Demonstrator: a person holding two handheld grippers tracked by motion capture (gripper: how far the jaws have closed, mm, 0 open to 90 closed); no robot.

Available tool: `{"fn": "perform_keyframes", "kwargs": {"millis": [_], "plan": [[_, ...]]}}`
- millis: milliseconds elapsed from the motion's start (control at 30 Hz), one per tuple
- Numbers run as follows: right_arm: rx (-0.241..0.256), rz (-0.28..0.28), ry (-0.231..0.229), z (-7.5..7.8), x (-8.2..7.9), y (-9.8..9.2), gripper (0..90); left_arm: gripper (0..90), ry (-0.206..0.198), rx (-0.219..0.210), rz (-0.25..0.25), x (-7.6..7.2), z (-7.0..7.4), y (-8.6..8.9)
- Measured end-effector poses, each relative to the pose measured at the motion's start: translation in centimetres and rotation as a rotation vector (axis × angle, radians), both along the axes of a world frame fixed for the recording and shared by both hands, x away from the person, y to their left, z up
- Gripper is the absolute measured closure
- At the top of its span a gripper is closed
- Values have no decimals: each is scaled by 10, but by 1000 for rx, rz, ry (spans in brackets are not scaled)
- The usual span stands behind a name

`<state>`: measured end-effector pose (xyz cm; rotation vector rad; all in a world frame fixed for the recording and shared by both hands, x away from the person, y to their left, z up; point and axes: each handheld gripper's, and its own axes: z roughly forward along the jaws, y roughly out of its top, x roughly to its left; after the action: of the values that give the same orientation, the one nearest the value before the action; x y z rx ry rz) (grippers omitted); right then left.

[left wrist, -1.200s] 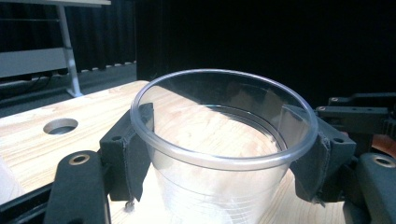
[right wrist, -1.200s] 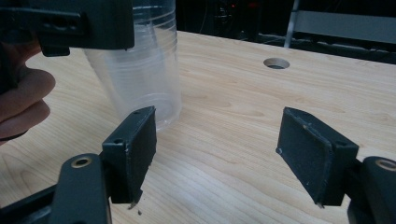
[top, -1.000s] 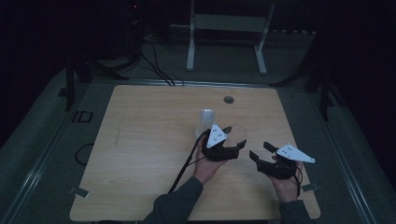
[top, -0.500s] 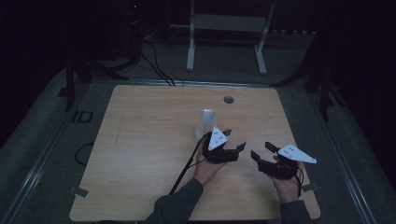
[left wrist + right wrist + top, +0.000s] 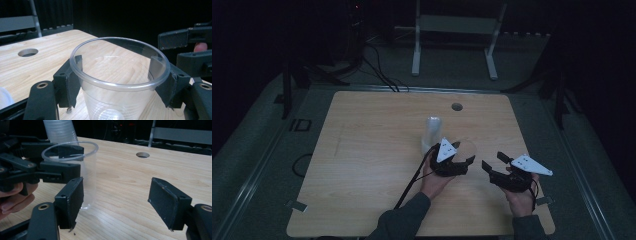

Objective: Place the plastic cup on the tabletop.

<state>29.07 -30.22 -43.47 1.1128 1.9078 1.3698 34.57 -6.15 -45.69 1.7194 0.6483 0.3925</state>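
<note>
1. The left gripper [image 5: 462,161] is holding a clear plastic cup [image 5: 117,82] between its jaws; the pads are sitting on either side of the cup wall just below the rim, clamped on it.
2. The cup is standing upright, its long axis vertical and its mouth facing up, with its base resting on the table [image 5: 362,165]. In the high view it is sitting near the table's middle, toward the near right.
3. The right gripper [image 5: 493,161] is hovering just to the right of the cup, its jaws spread wide and holding nothing. In the right gripper view, the cup [image 5: 82,170] is lying ahead and to the left of that gripper's gap, apart from both pads.
4. The left gripper is therefore the nearer one, already on the cup; the right would need to travel left to reach it.
5. A stack of clear cups [image 5: 432,132] is standing just beyond the held cup, on its far left side. It is the closest obstacle to any move away from the person.
6. A round hole [image 5: 456,106] in the tabletop is lying farther off, well apart from both grippers.
</note>
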Motion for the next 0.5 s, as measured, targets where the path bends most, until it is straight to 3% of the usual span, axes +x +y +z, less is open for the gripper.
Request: {"fn": "perform_keyframes", "kwargs": {"millis": [500], "plan": [[5, 1, 3, -1, 0, 1, 280, 280, 28, 19, 9, 7, -10, -4]]}}
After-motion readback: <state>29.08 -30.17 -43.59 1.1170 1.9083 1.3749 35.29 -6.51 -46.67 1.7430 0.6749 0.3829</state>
